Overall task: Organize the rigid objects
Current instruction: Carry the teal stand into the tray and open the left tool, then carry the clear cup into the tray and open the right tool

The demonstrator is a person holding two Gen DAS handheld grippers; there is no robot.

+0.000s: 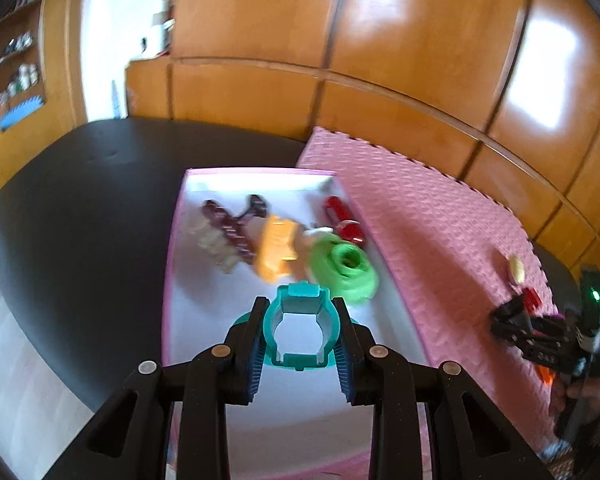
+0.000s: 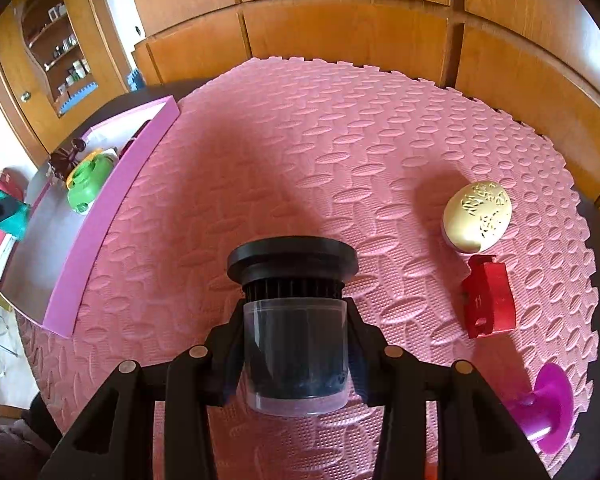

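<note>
Pink foam mat, black ribbed filter with clear cup, gripped

Dark round table, glossy black top. Directly on it: pink foam mat with interlocking toothed edges and embossed oval pattern, covering most of the right portion; pink-walled shallow box with white floor, set just beside the mat's left edge. On the mat, well apart from the box: gold egg-shaped piece, red block marked "11" just below it, magenta flanged spool near the mat's lower right edge.
</note>
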